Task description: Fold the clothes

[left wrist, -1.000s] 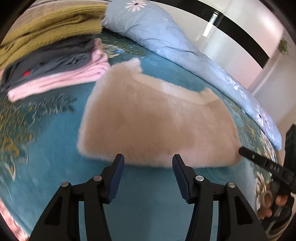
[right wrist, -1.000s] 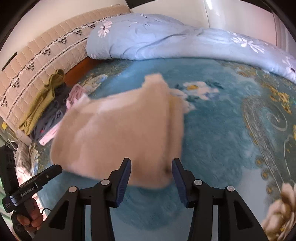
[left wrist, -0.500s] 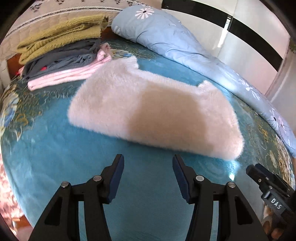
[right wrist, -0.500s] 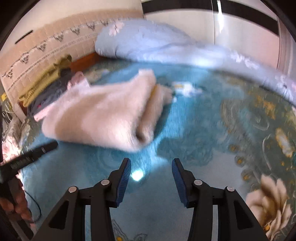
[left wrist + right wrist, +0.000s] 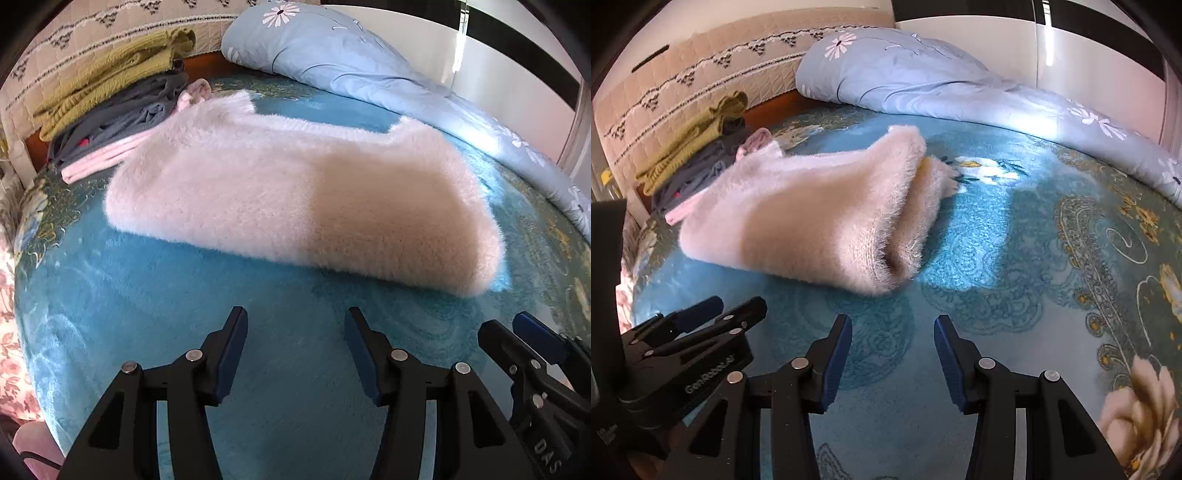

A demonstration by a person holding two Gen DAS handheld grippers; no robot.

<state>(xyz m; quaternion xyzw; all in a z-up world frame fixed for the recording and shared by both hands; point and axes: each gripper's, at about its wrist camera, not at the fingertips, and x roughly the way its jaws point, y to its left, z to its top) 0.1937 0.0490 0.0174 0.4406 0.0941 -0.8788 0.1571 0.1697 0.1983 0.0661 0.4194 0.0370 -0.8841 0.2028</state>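
left wrist view: the left gripper (image 5: 295, 325) hangs over bare blue blanket (image 5: 155, 306) with its jaws spread and nothing between them. the fluffy sweater (image 5: 295, 199) lies folded just ahead, a flat oblong with its thick folded edge toward the camera and its collar side away. a second ago this edge sat right at the fingertips; now a strip of blanket separates them, so the gripper has backed off from the fold. the right gripper (image 5: 524, 339) shows at the lower right edge, also clear of the sweater. behind the sweater's far left corner sits the pile (image 5: 122, 110) of folded clothes, green on grey on pink, its pink bottom layer touching or nearly touching the sweater. a light blue duvet (image 5: 369, 62) runs along the back.

right wrist view: the right gripper (image 5: 892, 330) has its jaws spread, empty, over blanket. the sweater (image 5: 812, 218) lies ahead and to the left, its layered open end facing the camera; a second ago that end was between the jaws' tips, now it is apart. the left gripper (image 5: 713, 314) sits at lower left.

judgement: both grippers let go and withdrew, so this sweater's fold looks finished; moving it onto the pile is probably next.
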